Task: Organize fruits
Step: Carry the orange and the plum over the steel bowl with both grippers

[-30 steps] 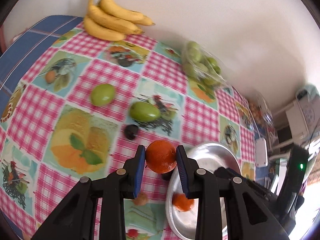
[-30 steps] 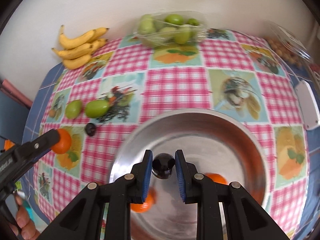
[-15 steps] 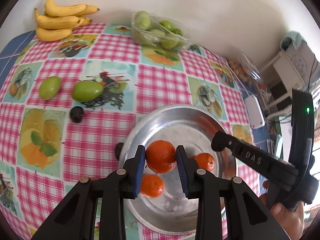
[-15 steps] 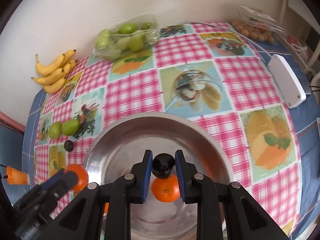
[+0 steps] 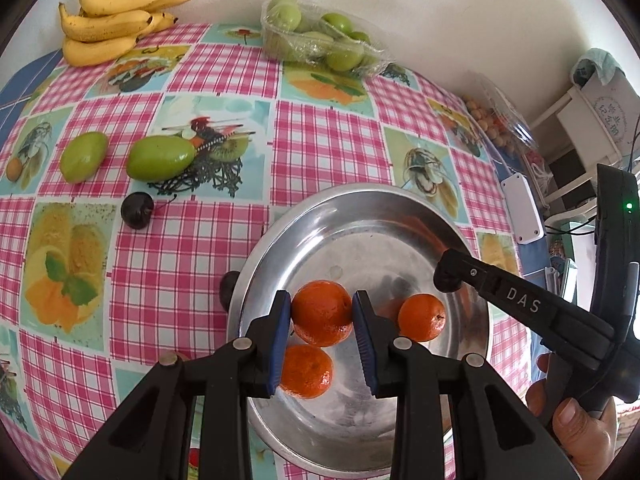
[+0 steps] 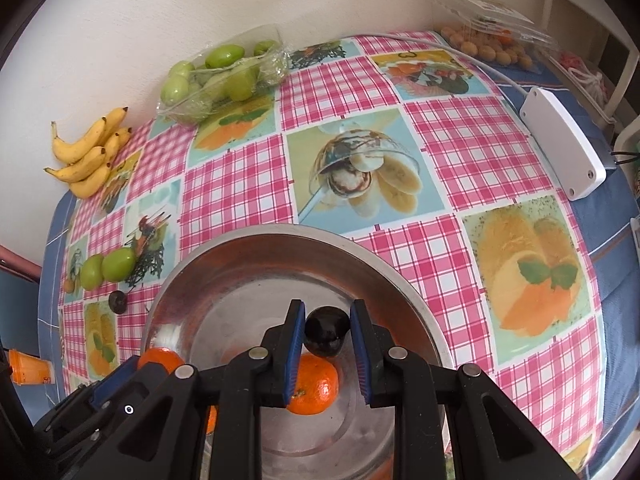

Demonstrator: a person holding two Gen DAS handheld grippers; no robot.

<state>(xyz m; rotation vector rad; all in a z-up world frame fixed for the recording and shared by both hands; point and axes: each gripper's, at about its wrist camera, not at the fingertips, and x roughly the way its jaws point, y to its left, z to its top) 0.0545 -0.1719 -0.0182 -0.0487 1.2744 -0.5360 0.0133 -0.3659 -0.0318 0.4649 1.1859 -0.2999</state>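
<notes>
Fruit is held over the round steel bowl point(image 5: 256, 280), ready for dropping: the left gripper point(image 5: 321, 314) clamps a round orange mandarin point(image 5: 321, 312), and the right gripper point(image 6: 327, 334) pinches a small dark plum point(image 6: 323, 330). Two mandarins point(image 5: 421, 317) already lie inside.

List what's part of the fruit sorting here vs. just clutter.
In play:
- orange in left claw
- dark fruit in right claw
- steel bowl, two oranges inside
- loose green fruits, cherry

Lying about:
- bananas
- wrapped green fruit tray
- white box
</notes>
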